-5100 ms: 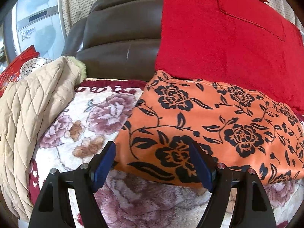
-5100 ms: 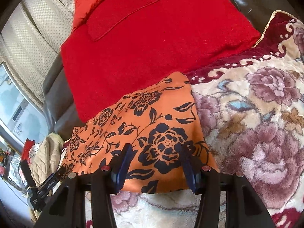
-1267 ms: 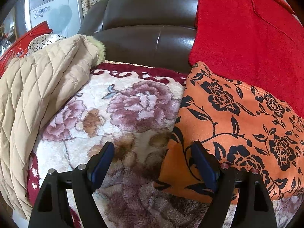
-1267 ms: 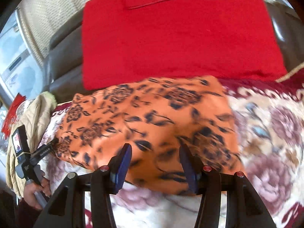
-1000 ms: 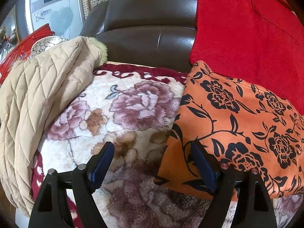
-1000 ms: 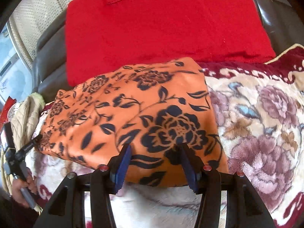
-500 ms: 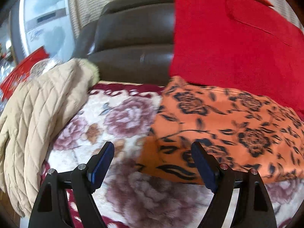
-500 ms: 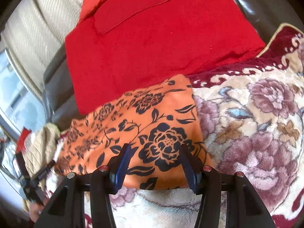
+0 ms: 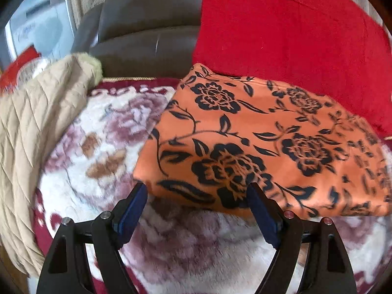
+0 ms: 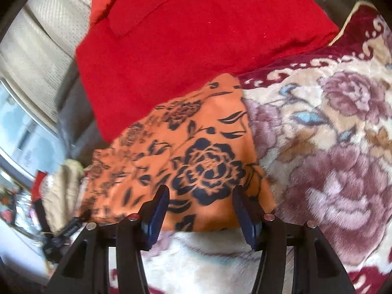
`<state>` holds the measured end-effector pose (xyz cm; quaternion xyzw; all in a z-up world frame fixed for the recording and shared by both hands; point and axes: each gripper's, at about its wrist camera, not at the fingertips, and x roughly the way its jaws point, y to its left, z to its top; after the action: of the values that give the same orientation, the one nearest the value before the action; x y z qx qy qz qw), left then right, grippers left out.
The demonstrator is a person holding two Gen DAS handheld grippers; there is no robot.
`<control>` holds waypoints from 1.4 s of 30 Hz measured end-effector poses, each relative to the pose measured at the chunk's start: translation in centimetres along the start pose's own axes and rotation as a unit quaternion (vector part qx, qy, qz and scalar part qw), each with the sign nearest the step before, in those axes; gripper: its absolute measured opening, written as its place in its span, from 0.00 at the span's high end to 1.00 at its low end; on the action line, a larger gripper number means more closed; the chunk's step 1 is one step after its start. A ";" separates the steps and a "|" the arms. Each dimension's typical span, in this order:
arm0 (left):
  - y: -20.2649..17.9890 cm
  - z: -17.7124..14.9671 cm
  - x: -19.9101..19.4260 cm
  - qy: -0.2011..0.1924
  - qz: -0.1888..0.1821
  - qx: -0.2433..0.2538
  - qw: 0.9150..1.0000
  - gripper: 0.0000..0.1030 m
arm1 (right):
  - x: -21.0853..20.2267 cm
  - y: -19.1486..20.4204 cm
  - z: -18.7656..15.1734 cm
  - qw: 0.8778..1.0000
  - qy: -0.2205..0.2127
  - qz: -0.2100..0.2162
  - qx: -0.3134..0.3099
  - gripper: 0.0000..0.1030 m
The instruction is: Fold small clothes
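orange floral cloth [image 9: 257,142]: near hem just ahead of left gripper [image 9: 197,210] and right gripper [image 10: 201,210], both spread, empty.

I see soft daylight from the window [image 10: 22,127] at left; both fisheye views blur with motion, bend hard at dark rims, and lack glare.

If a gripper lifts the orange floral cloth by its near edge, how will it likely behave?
The orange floral cloth lies flat and thin, following the plush blanket under it, so it would probably droop limply. Pushed, it seems likelier to bunch on that pile than slide. It looks light; both open grippers are near its edge.
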<state>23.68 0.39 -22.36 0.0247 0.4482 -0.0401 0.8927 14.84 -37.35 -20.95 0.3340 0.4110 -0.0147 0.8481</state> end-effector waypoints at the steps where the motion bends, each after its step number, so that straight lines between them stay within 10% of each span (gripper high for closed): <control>1: 0.4 -0.4 -0.3 0.009 -0.023 -0.012 1.000 0.19 | -0.2 -0.1 0.0 1.000 0.005 0.019 0.009 0.41; 13: 1.7 -1.2 1.1 0.070 -0.178 -0.119 0.974 0.19 | 1.9 -1.9 -2.8 0.973 0.089 0.154 0.148 0.29; 29: 3.5 1.2 4.1 0.010 -0.235 -0.263 0.936 0.15 | 5.2 -3.4 0.1 0.953 -0.016 0.159 0.257 0.19; 33: 3.7 1.5 4.4 0.003 -0.210 -0.269 0.940 0.40 | 6.0 -3.3 1.0 0.955 -0.047 0.145 0.255 0.19; 36: 4.2 1.5 5.2 0.011 -0.206 -0.272 0.940 0.63 | 6.5 -3.0 1.5 0.960 -0.065 0.122 0.245 0.26; 38: 4.9 1.3 5.7 0.014 -0.222 -0.285 0.932 0.69 | 6.7 -2.9 1.8 0.965 -0.070 0.097 0.233 0.70; 42: 5.2 1.4 4.6 -0.002 -0.240 -0.271 0.932 0.77 | 6.5 -2.7 1.9 0.969 -0.074 0.088 0.218 0.75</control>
<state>28.03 5.26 -25.14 -0.3264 0.4324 -0.1301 0.8304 19.61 -38.95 -26.23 0.5435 0.3026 -0.0539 0.7811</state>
